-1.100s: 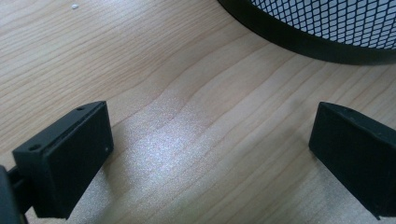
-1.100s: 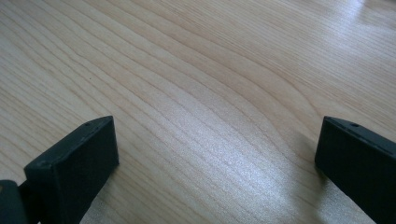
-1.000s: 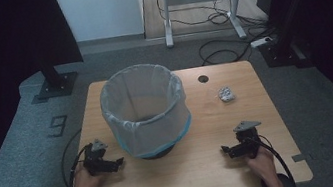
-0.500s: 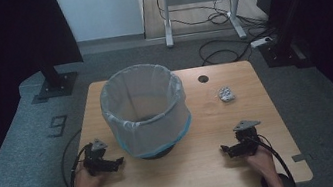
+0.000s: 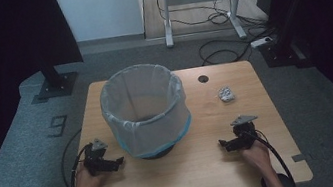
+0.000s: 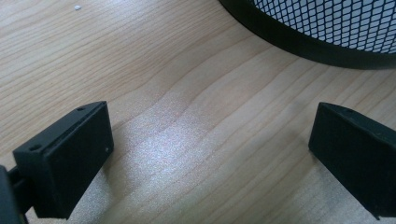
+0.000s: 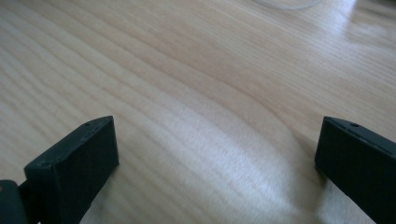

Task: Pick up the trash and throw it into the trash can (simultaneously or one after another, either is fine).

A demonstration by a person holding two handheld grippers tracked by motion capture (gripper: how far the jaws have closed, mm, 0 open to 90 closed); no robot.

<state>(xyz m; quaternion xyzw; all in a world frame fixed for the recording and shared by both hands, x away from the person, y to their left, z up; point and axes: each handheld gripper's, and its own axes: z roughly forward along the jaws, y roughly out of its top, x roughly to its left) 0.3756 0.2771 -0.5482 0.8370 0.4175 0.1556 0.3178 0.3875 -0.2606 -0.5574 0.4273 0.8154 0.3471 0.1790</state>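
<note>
Left hand-held gripper (image 5: 114,162) rests on the worktop (image 5: 206,168) near the front left corner, held by the person's left hand (image 5: 86,183). Its jaws are spread wide with only bare wood between them; they point toward the base of the bin. In the left gripper view the black base ring of the mesh bin (image 6: 299,42) lies just beyond the jaws, not touching them.

Right hand-held gripper (image 5: 224,143) rests on the worktop toward the front right, held by the right hand (image 5: 256,152). Its jaws are likewise spread wide, nothing between them, pointing along the front edge toward the bin.

Mesh waste bin (image 5: 146,112), lined with a pale translucent bag with a blue edge, stands upright left of the worktop's centre, between the two grippers and nearer the left one. Its interior looks empty as far as can be seen.

Crumpled silvery wad (image 5: 226,94) lies on the worktop toward the right edge, well apart from the bin, beyond the right gripper. Small dark cable hole (image 5: 202,78) near the back edge.
</note>
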